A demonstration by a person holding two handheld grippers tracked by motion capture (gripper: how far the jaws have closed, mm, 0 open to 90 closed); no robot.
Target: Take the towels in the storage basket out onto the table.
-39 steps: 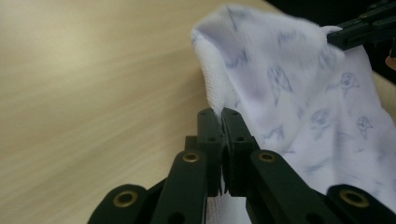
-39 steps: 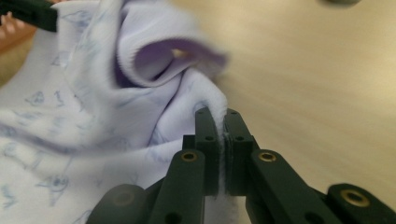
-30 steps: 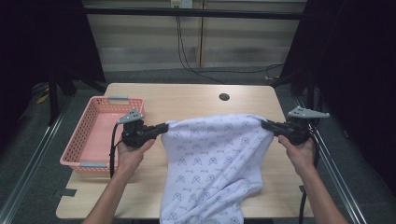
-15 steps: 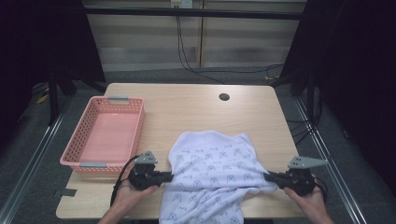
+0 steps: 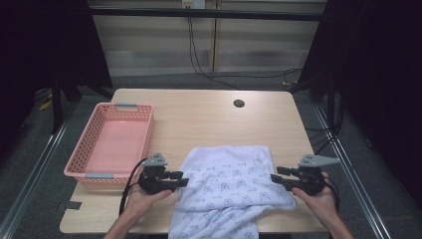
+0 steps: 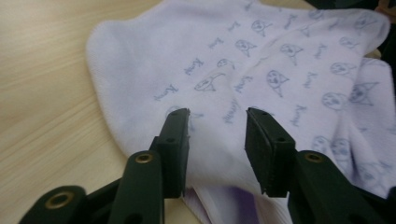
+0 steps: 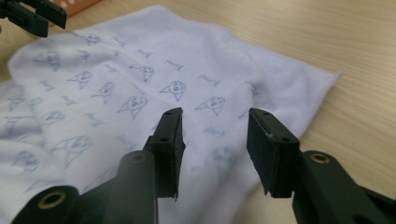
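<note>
Both grippers dropped cloth: left gripper (image 5: 181, 179) and right gripper (image 5: 274, 174) jaws just opened, now apart, nothing pinched. Printed cloth (image 5: 229, 191), held up stretched second ago, now lies lower middle of frame, front hanging off table (image 5: 199, 117) edge. Fold looks next.

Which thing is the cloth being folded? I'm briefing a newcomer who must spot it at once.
Start at the wooden table with the pink basket on its left. At the near edge, between the left gripper and the right gripper, lies a white towel whose front hangs over that edge. It is the only soft thing there, printed all over with small grey cartoon faces.
</note>
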